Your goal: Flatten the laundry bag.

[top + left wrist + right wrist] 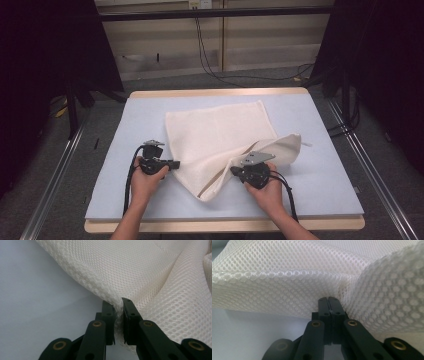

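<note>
A cream mesh cloth (220, 135) lies rumpled on the light blue mat (135, 120), its right side folded over toward the front. My left gripper (176, 163) is at the cloth's left front edge, held by the person's left hand. In the left gripper view its jaws (118, 303) pinch the hem of the mesh cloth (140, 270). My right gripper (233, 171) is at the folded flap near the cloth's front corner. In the right gripper view it (329, 300) is shut, with a fold of the cloth (287, 277) caught between the tips.
The mat covers a wooden table (220, 92) whose edge shows at the back and front. Bare mat lies left of, right of and in front of the cloth. Black cables (210, 65) run on the floor behind, and metal rails (55, 170) flank the table.
</note>
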